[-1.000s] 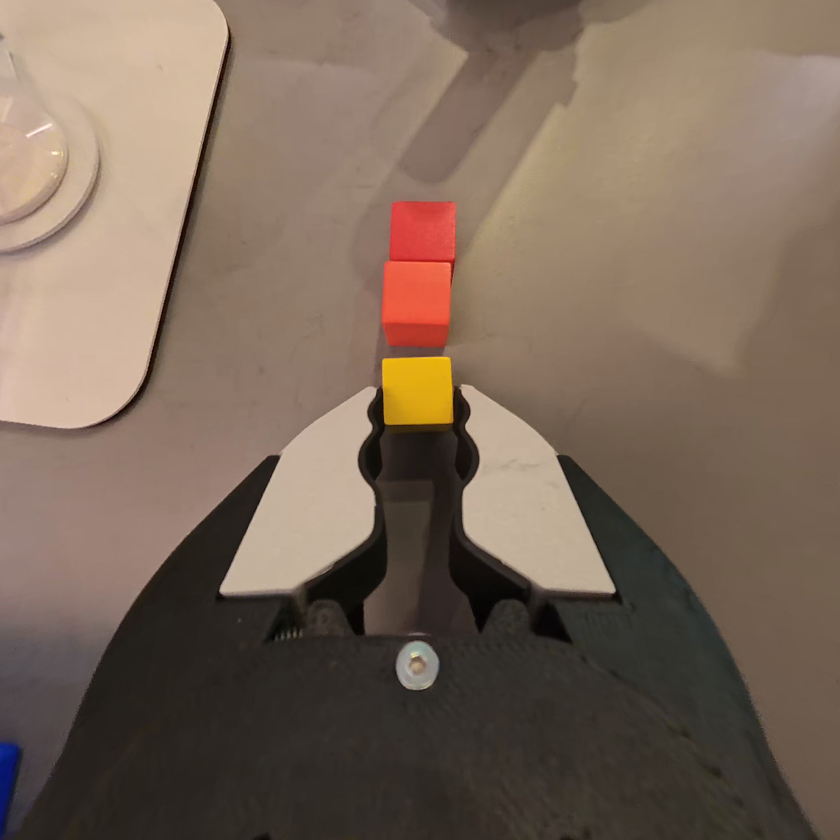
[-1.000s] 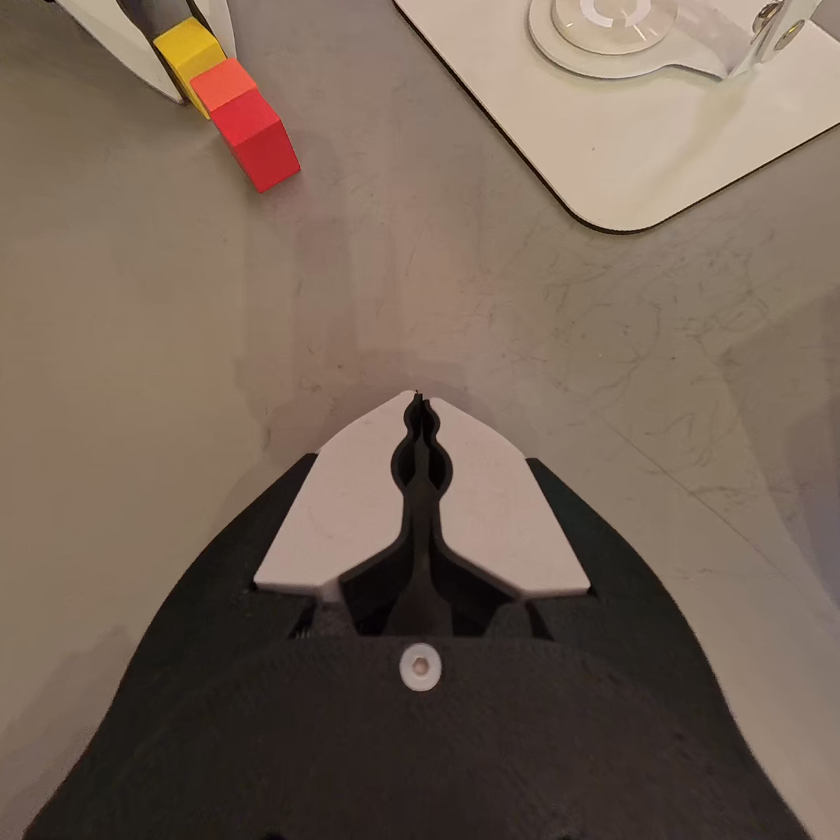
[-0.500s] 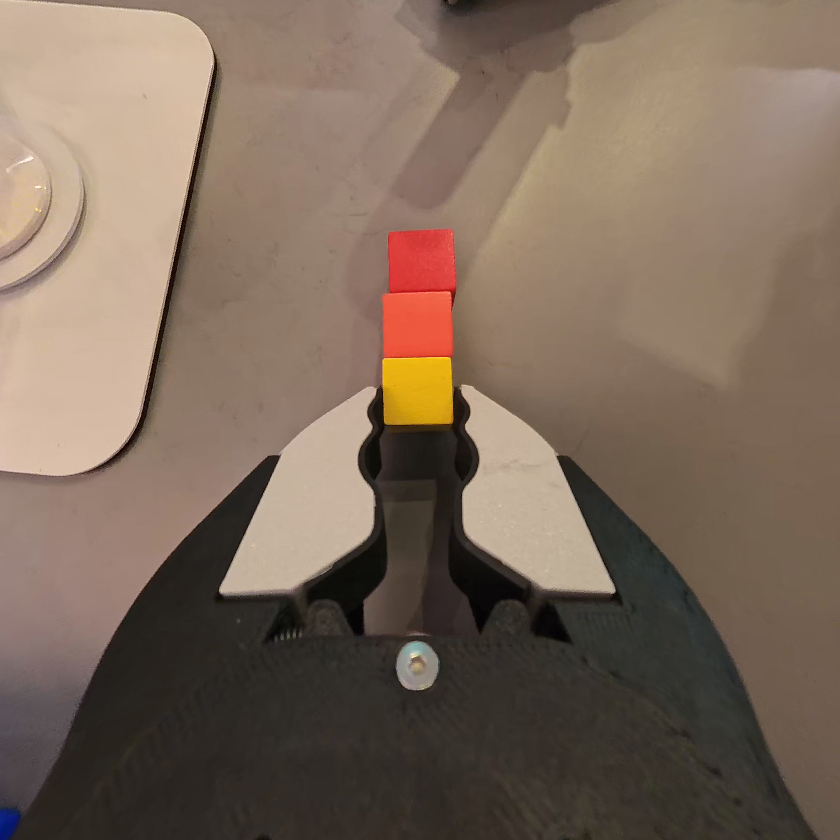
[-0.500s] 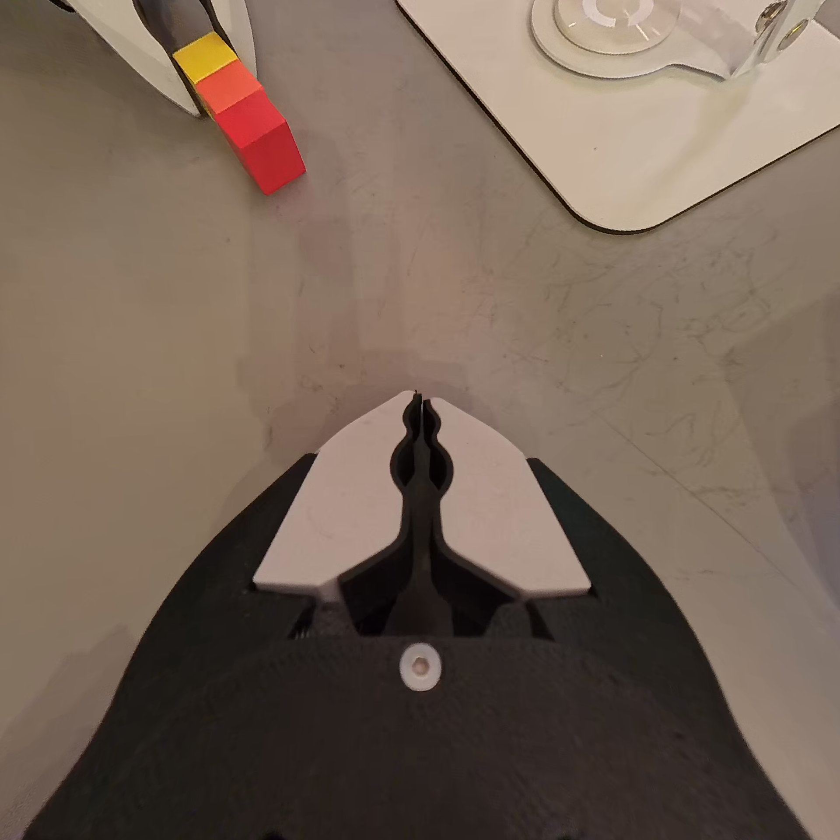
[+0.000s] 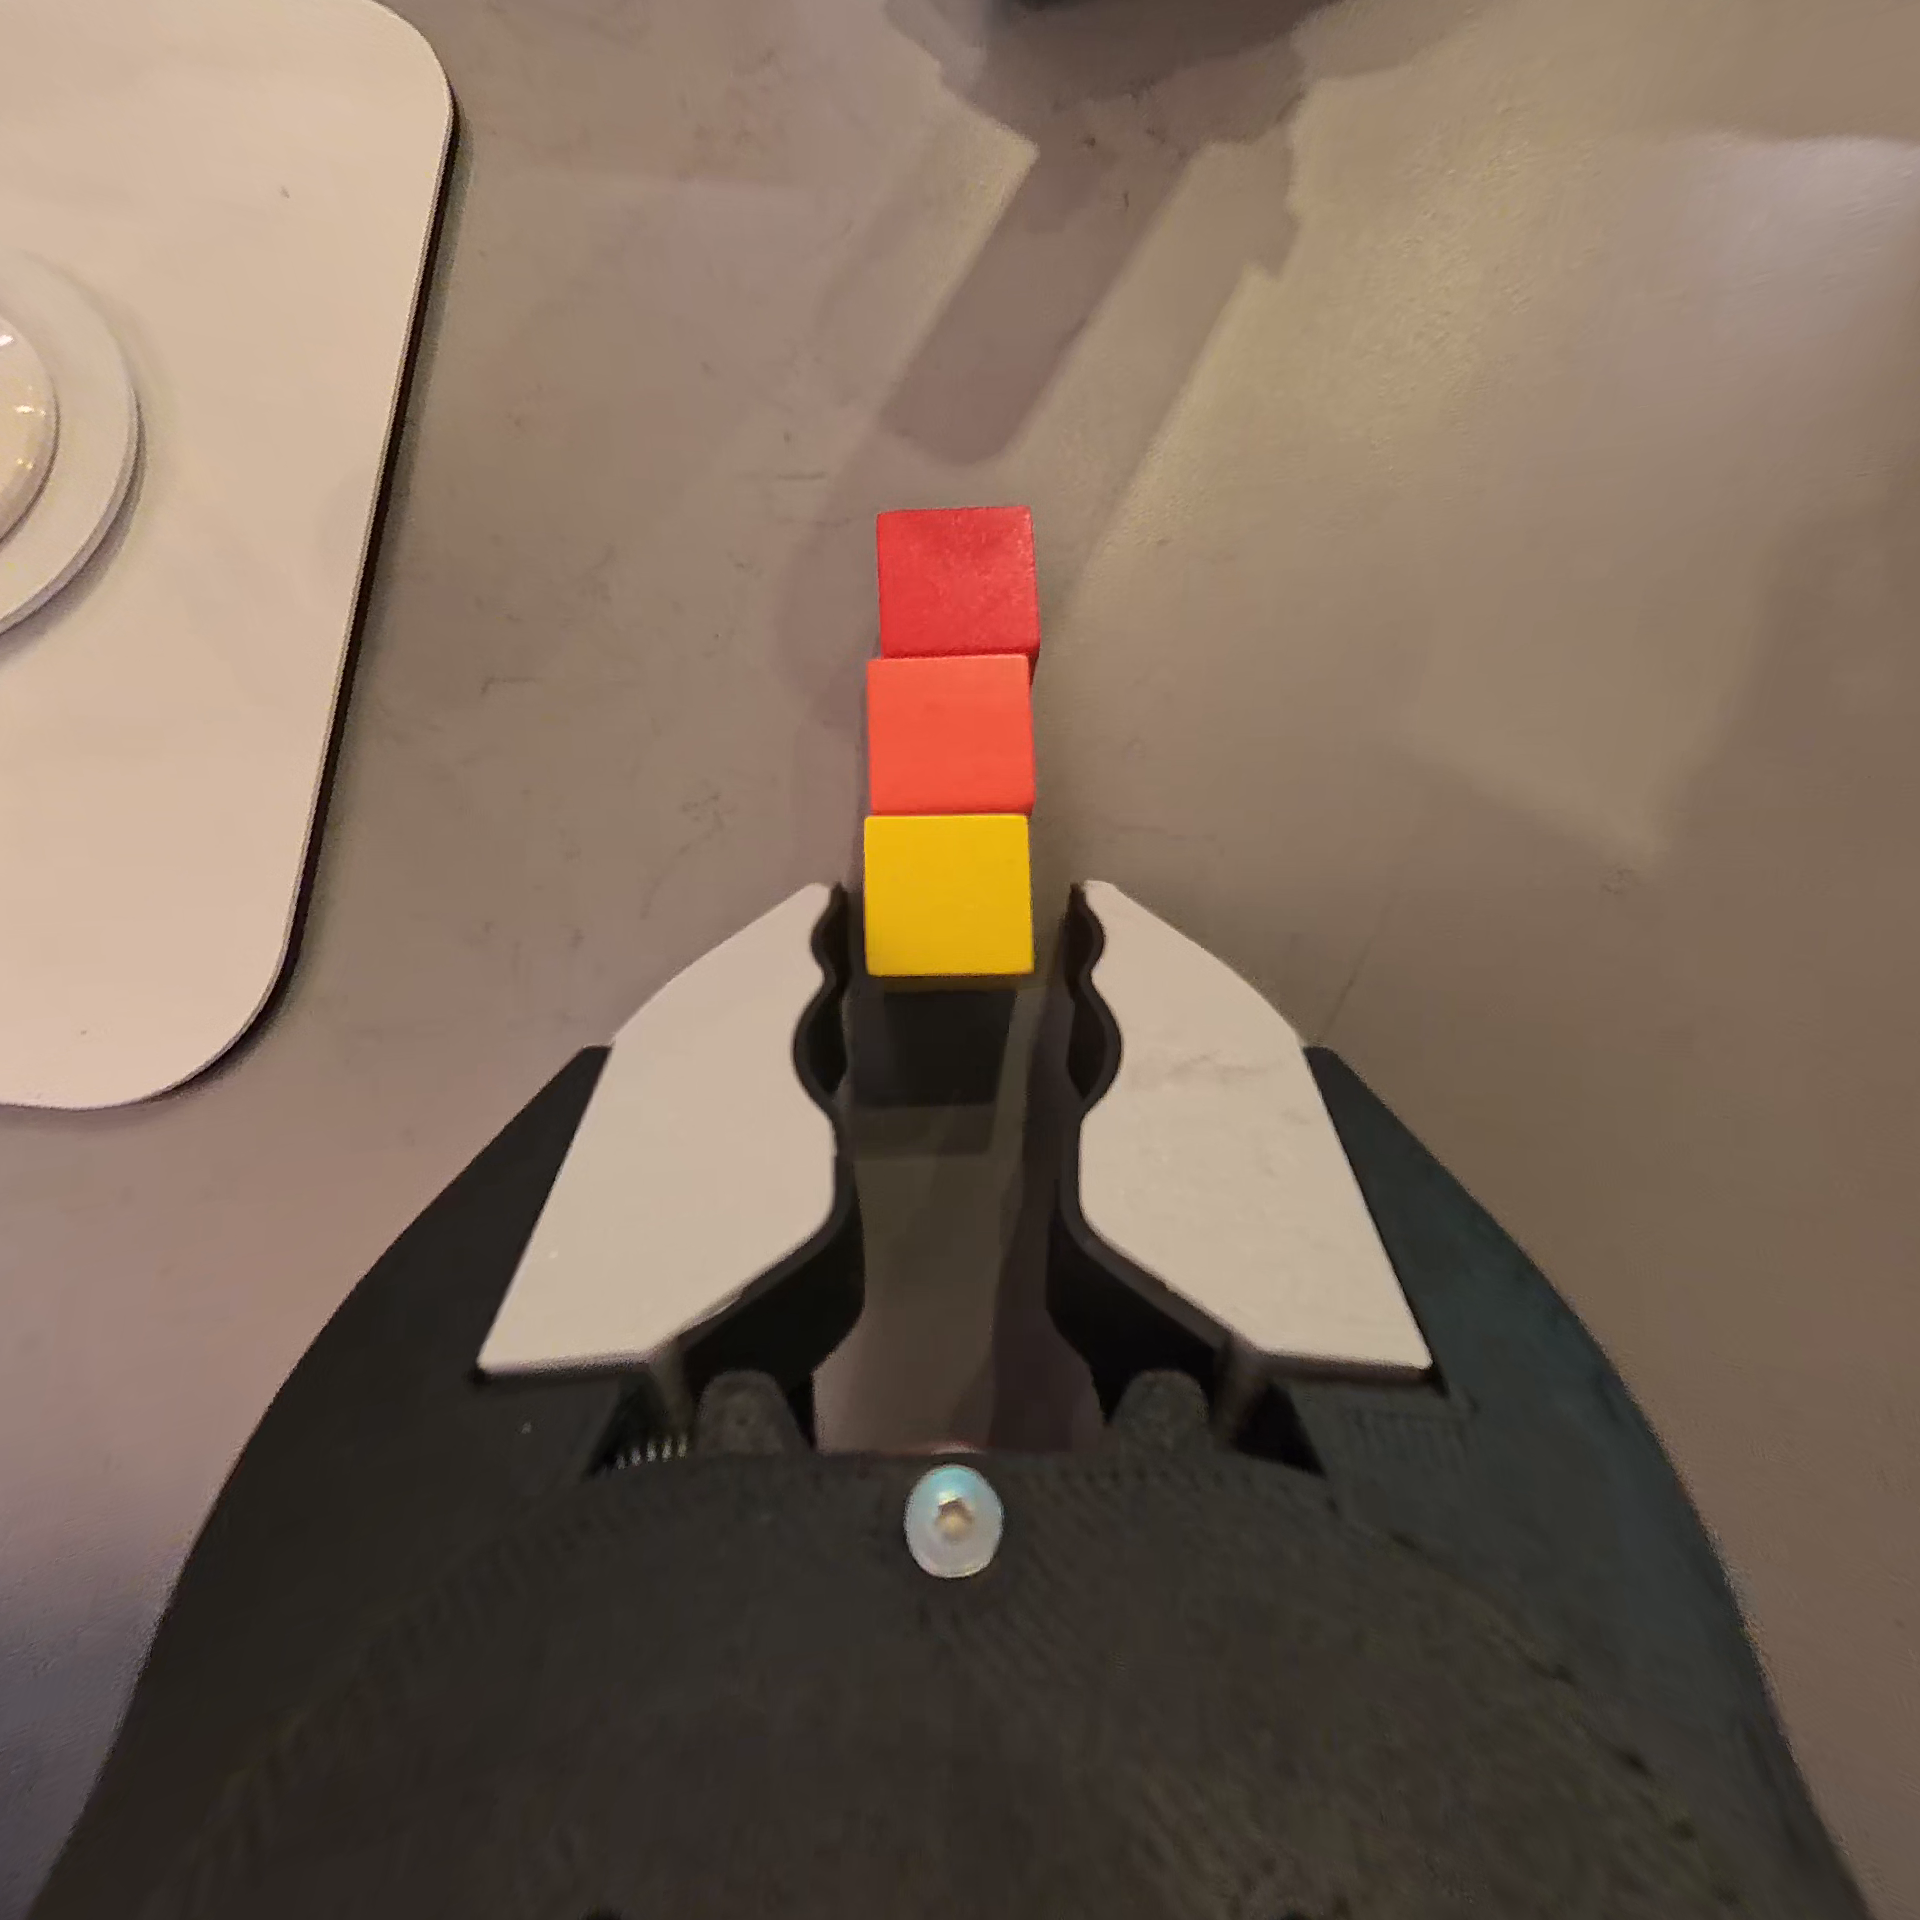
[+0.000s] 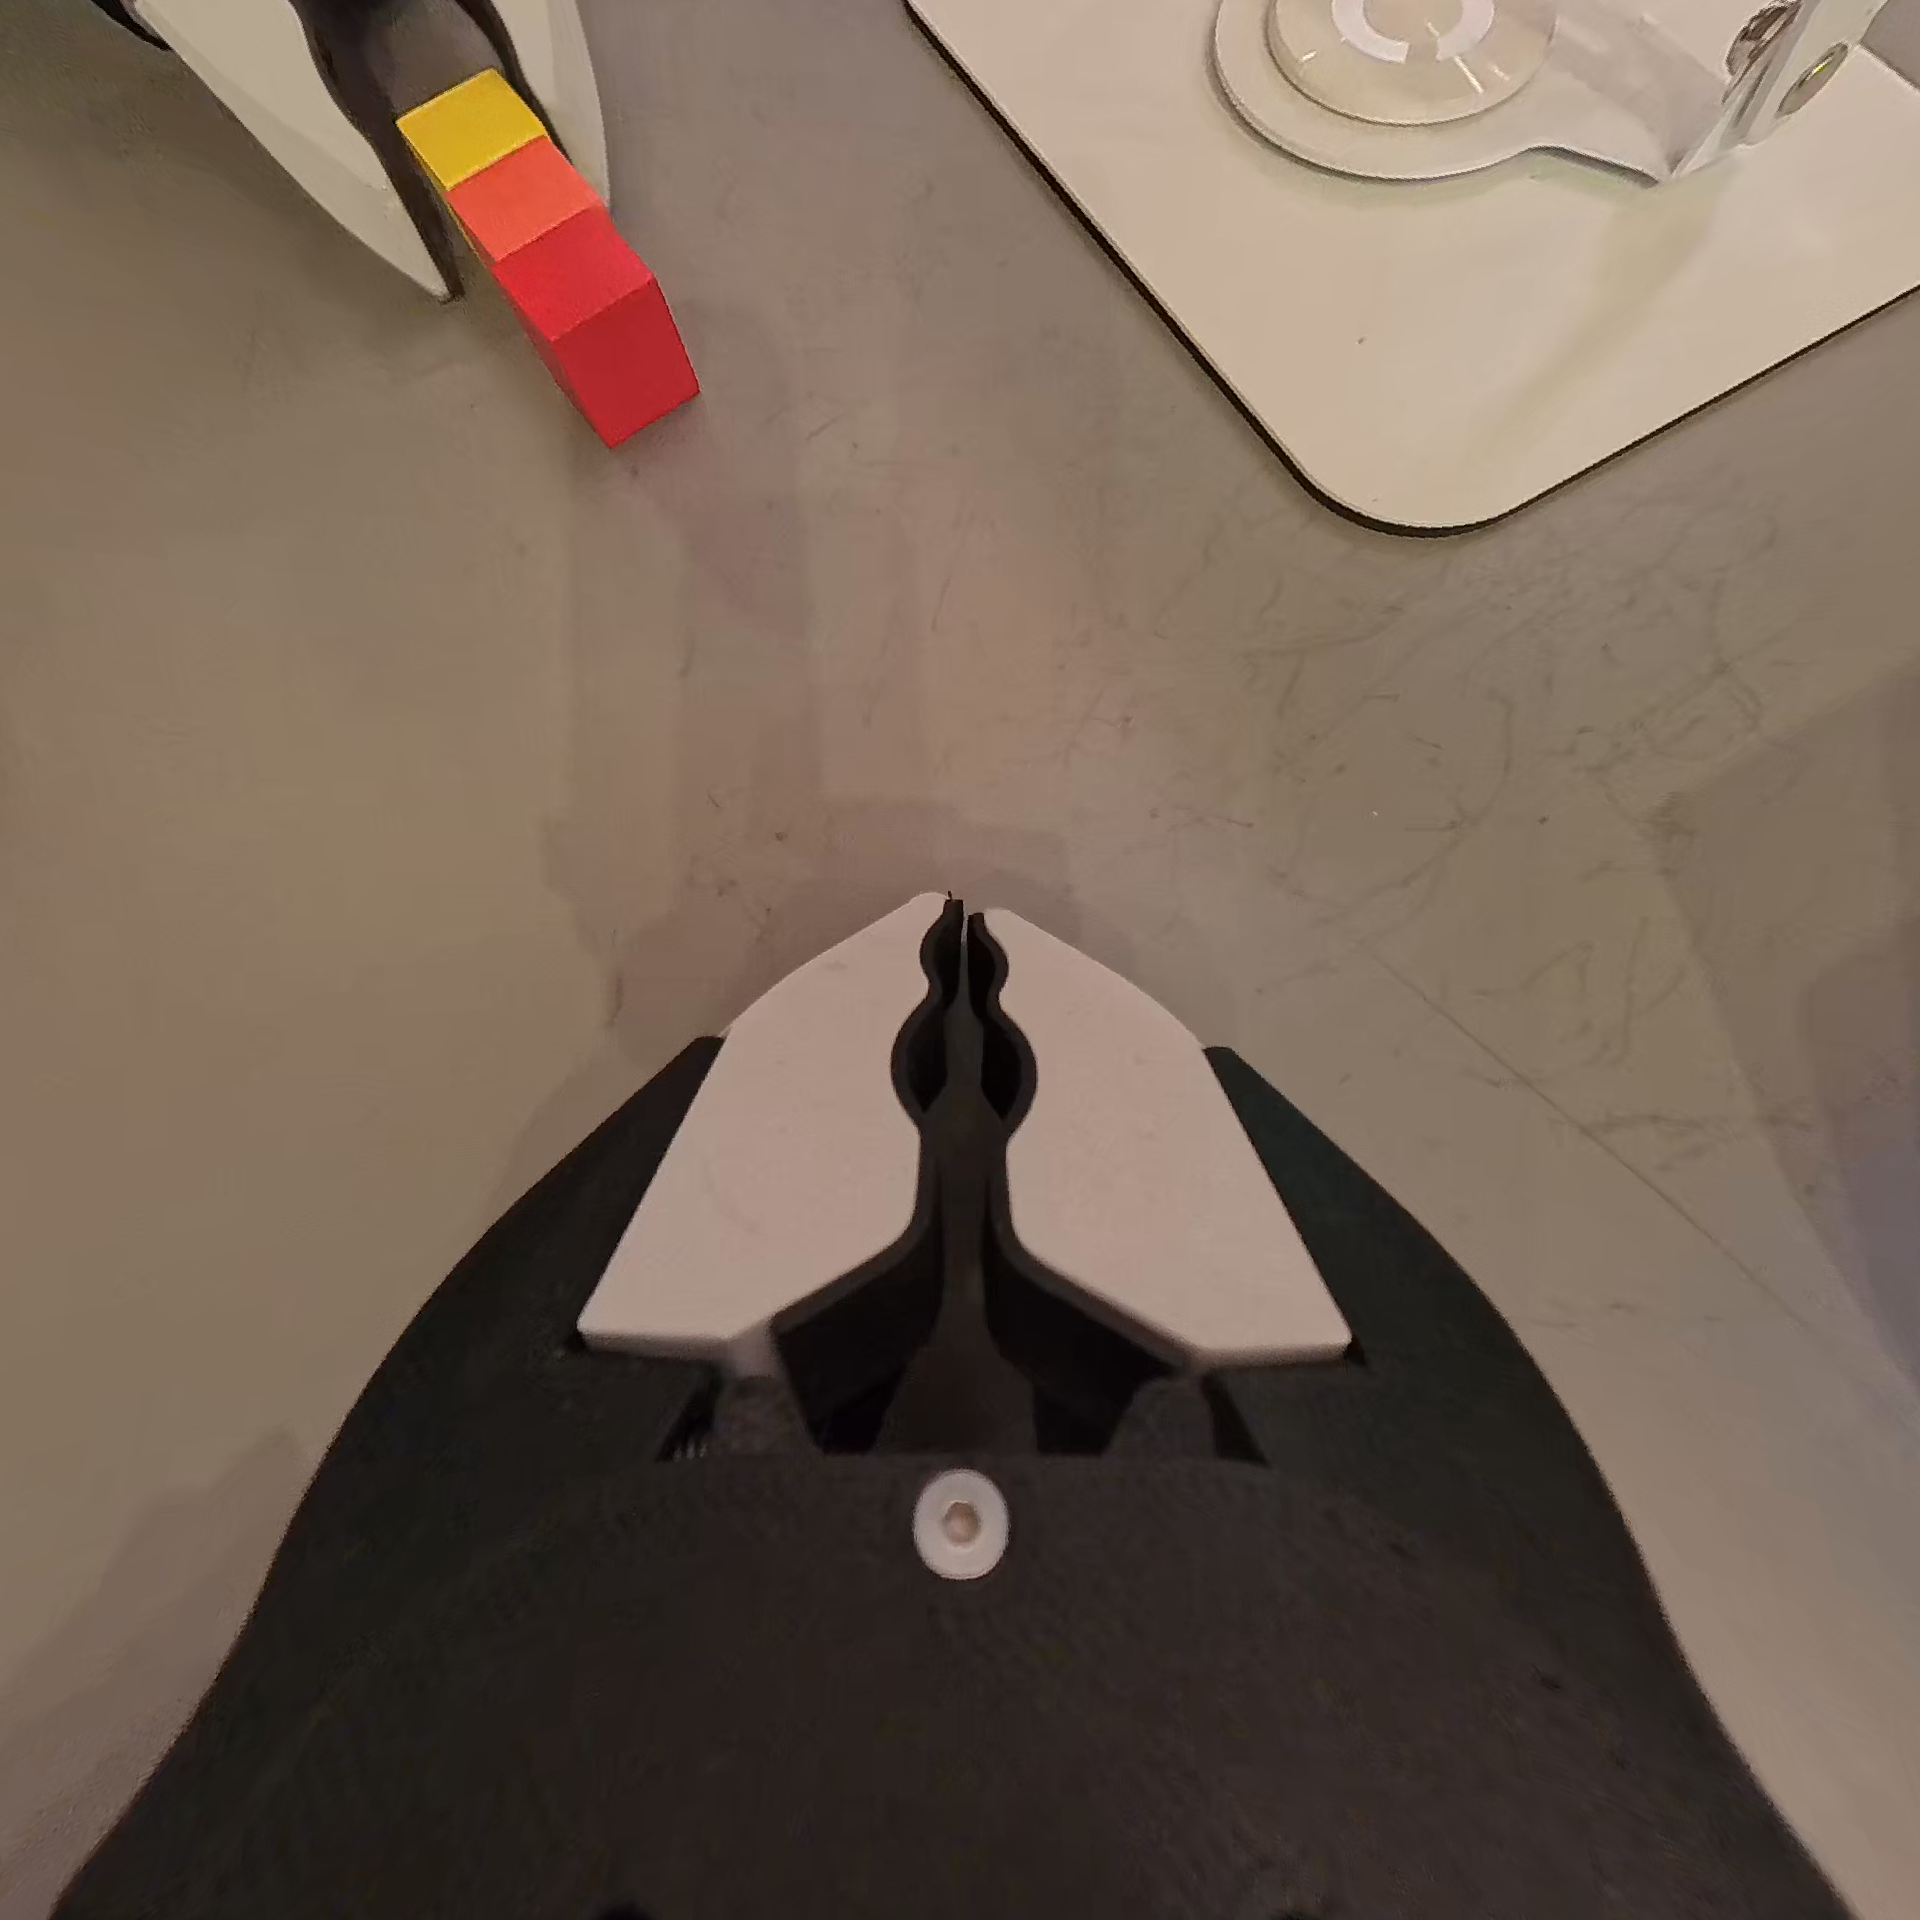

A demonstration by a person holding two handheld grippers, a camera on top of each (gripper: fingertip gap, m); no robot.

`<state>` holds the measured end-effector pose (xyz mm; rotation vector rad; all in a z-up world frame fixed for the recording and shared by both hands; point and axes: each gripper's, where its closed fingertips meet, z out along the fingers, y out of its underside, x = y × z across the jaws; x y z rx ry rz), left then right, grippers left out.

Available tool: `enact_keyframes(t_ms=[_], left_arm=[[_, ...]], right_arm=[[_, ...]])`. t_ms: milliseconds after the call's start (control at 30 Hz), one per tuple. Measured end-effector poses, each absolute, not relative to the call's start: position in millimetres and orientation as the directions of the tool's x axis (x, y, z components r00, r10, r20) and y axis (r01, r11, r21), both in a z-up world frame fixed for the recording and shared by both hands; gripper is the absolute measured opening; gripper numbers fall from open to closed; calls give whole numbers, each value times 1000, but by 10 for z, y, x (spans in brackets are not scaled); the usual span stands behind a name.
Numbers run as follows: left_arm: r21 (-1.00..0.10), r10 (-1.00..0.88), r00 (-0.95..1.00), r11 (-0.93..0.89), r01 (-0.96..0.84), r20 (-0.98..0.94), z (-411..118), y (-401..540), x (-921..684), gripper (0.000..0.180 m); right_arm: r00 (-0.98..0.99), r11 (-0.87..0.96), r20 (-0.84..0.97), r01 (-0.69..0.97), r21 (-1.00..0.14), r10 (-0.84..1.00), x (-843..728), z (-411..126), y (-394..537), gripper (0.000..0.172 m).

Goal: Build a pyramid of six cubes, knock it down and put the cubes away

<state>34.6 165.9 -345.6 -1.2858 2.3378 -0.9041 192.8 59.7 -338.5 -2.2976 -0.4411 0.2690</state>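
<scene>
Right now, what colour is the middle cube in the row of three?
Orange cube, between yellow and red; clearest in the left wrist view.

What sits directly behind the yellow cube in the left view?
An orange cube touches the yellow cube, with a red cube beyond it. Their lower faces and table contact are hidden.

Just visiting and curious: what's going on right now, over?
Left gripper open around yellow cube. Yellow, orange, red cubes in a row. Right gripper shut, empty. Nothing blocking.

You are at a test table (image 6: 312,727), like in a lab. It is plain and grey, and a white board (image 6: 1455,343) holds a clear stand (image 6: 1392,62).
</scene>
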Motion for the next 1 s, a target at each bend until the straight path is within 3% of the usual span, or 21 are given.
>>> enact_keyframes(t_ms=[367, 633, 1000], left_arm=[[-673, -835, -550, 395, -626, 22, -3452, 1633, 360, 33], [-703, -865, -502, 353, -617, 7, -3216, 1638, 446, 53], [-612, -876, -481, 399, -682, -36, -3341, 1475, 654, 47]], right_arm=[[918, -646, -58, 231, -727, 393, 1926, -3384, 597, 1], [917, -647, -62, 229, -728, 394, 1925, -3382, 596, 2], [914, -645, -65, 232, -728, 402, 1915, -3381, 591, 3]])
